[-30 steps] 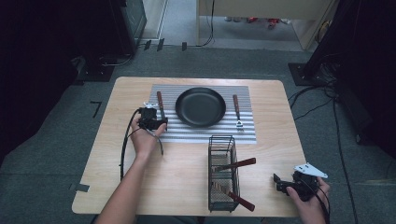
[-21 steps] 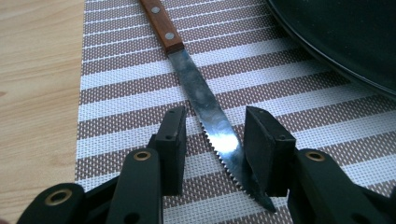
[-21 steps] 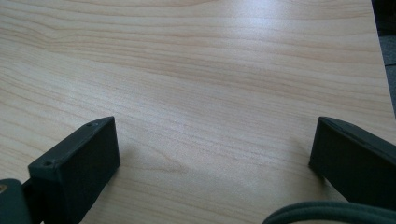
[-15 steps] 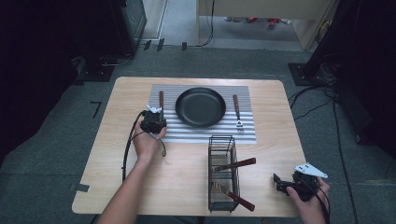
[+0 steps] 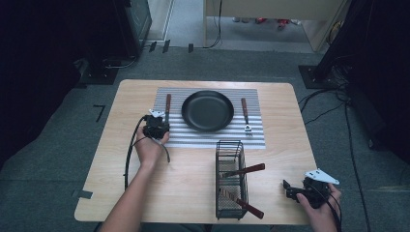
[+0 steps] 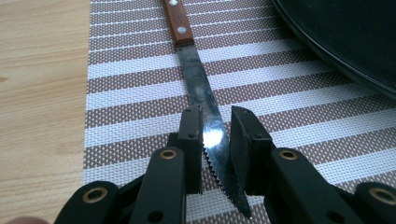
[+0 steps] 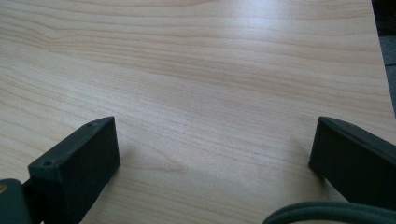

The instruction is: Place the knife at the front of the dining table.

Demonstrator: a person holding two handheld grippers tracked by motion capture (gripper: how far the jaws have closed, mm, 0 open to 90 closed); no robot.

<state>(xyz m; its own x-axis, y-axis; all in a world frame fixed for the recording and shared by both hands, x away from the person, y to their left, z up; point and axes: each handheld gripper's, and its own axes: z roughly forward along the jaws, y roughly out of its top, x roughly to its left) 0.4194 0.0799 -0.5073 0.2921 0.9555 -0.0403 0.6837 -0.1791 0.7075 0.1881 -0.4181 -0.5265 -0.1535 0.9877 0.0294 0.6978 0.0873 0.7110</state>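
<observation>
A steak knife (image 6: 196,79) with a brown wooden handle (image 5: 168,102) lies on the striped placemat (image 5: 212,137), left of the black plate (image 5: 207,110). My left gripper (image 5: 158,118) sits low over the blade. Its jaws have just been closing, and in the left gripper view (image 6: 217,116) they pinch the serrated blade from both sides. My right gripper (image 5: 286,188) rests on the table near the front right corner. In the right gripper view (image 7: 210,135) its jaws stand wide apart over bare wood.
A fork (image 5: 245,115) lies on the mat right of the plate. A black wire basket (image 5: 230,179) stands at the front centre with two brown-handled utensils poking out to the right. The plate's rim (image 6: 345,32) is close on the right of the knife.
My left hand has edged slightly right and toward me over the knife blade. The right hand has stayed where it was.
</observation>
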